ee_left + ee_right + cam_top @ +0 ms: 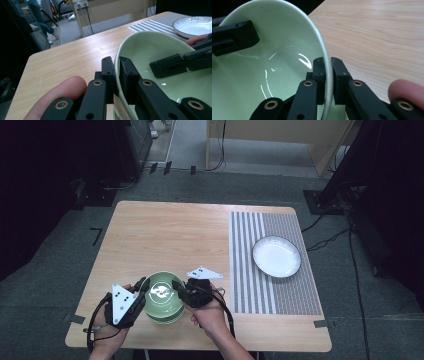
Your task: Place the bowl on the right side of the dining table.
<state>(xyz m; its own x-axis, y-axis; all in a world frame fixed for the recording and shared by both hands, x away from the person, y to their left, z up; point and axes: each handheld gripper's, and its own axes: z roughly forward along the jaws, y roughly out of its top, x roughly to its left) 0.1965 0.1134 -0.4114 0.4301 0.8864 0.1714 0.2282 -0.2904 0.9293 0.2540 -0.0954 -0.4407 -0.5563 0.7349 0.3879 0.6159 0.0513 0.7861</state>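
A pale green bowl sits near the front edge of the wooden table. My left gripper is shut on its left rim, one jaw inside and one outside, as the left gripper view shows against the bowl. My right gripper is shut on the opposite rim; in the right gripper view its pads press the thin edge of the bowl. Each view also catches the other gripper's inner jaw across the bowl.
A white plate rests on a striped grey mat at the table's right, also seen in the left gripper view. Bare wood lies behind the bowl. The table's front edge runs close under both hands.
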